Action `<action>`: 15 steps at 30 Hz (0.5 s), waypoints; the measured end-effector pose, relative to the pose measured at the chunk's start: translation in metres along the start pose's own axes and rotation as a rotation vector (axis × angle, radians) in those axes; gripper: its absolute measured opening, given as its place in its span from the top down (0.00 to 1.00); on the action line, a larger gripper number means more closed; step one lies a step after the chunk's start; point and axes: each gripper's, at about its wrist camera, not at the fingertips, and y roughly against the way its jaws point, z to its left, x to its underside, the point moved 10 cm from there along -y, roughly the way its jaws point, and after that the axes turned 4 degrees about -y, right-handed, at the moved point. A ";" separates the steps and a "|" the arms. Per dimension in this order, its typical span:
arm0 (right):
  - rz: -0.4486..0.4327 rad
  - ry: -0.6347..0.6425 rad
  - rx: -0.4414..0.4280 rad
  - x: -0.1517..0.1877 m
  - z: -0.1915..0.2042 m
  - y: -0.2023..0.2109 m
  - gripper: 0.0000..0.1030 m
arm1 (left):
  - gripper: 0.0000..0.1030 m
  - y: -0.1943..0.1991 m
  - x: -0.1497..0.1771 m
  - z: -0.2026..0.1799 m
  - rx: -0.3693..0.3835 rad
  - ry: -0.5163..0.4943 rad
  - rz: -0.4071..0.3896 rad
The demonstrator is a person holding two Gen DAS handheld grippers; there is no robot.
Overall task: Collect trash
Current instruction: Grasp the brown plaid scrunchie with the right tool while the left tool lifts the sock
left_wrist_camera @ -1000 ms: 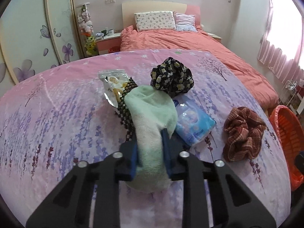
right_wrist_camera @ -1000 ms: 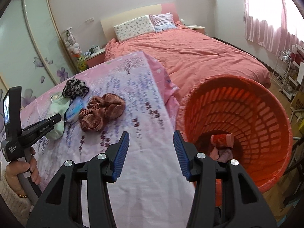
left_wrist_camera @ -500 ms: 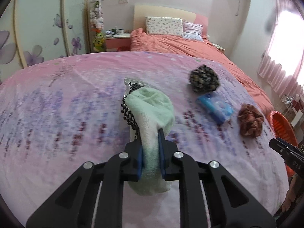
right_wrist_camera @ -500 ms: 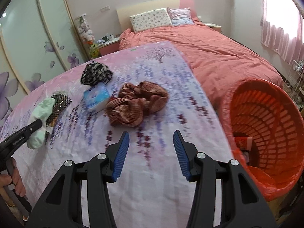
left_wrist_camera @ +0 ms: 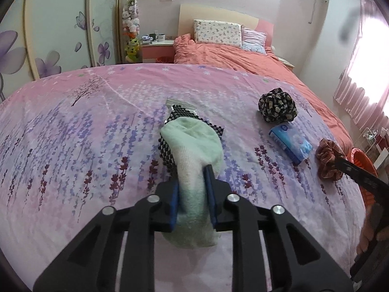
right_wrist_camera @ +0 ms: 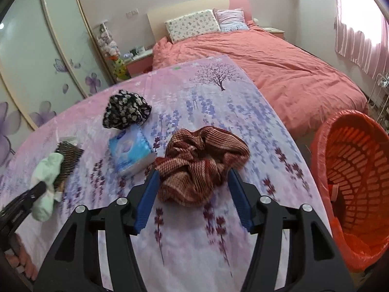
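A pale green sock (left_wrist_camera: pixel 194 155) is clamped between the blue pads of the left gripper (left_wrist_camera: pixel 193 189), whose jaws are closed tightly on the sock's middle. Under the sock's far end a black-and-white checked cloth (left_wrist_camera: pixel 192 119) is seen, lying on the pink floral sheet (left_wrist_camera: pixel 85 126) that covers the surface. A sliver of a silvery wrapper (left_wrist_camera: pixel 180 102) shows just beyond the checked cloth.

The right gripper (right_wrist_camera: pixel 194 189) is held wide open, its blue pads set on either side of a crumpled reddish-brown striped cloth (right_wrist_camera: pixel 199 160); whether the pads touch the cloth cannot be told. Nothing is held by it. Just left of that cloth a blue tissue pack (right_wrist_camera: pixel 131 153) lies on the sheet, and farther back, touching the pack's far edge, a black floral cloth (right_wrist_camera: pixel 125 113) is bunched up.

In the right wrist view the sock is seen at the near left, with the tip of the left gripper on it. An orange basket (right_wrist_camera: pixel 352 170) lined with an orange bag stands at the right, off the edge of the surface, with some items inside near its bottom. Beyond the surface a bed with a coral quilt (right_wrist_camera: pixel 267 56) and two pillows is seen.
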 end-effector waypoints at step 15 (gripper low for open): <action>-0.028 0.061 0.005 -0.001 0.000 0.020 0.85 | 0.81 0.021 -0.022 -0.016 0.039 -0.018 -0.047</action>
